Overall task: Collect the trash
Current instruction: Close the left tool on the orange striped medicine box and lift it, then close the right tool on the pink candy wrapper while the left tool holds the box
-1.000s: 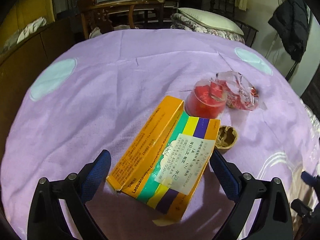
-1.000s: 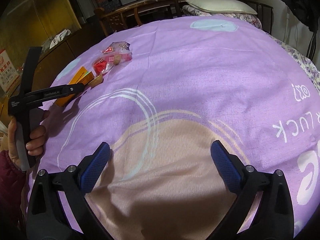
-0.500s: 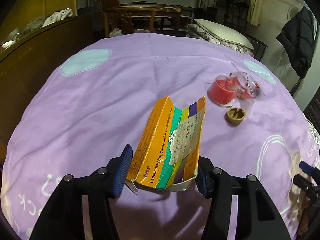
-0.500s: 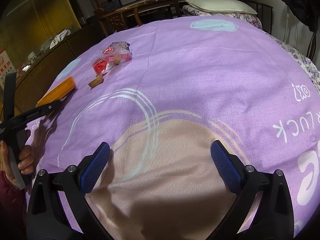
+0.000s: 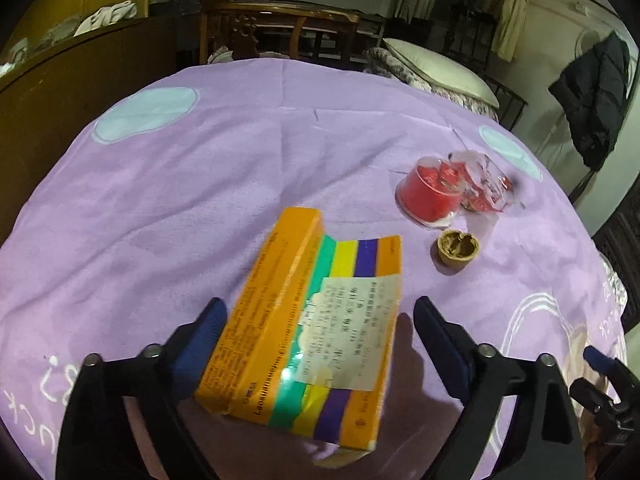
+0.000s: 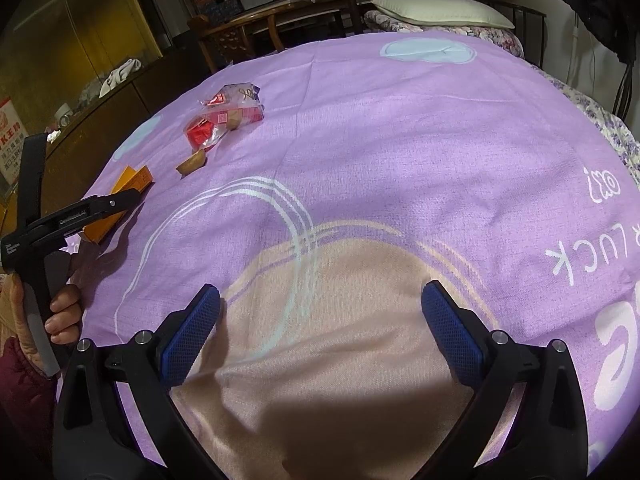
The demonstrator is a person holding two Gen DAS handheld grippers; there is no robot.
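An orange medicine box (image 5: 304, 332) with green, yellow and purple stripes and a white label lies on the purple cloth between the jaws of my left gripper (image 5: 316, 336), which is open around it. Its left pad is close to the box side; the right pad stands apart. A red plastic cup (image 5: 430, 192), a crumpled clear wrapper (image 5: 486, 186) and a brown nutshell (image 5: 458, 246) lie beyond. My right gripper (image 6: 320, 320) is open and empty over the cloth. The right wrist view shows the box (image 6: 128, 186) under the left gripper's arm, and the red trash (image 6: 212, 128).
The purple tablecloth (image 5: 200, 184) covers a round table. A wooden chair (image 5: 276, 28) and a pillow (image 5: 436, 68) stand behind it. A dark cabinet (image 5: 72, 80) runs along the left. A black jacket (image 5: 592, 92) hangs at the right.
My left gripper held the box squeezed and lifted half a second ago. Now its jaws have opened and the box lies flatter on the cloth. The right gripper has not moved.
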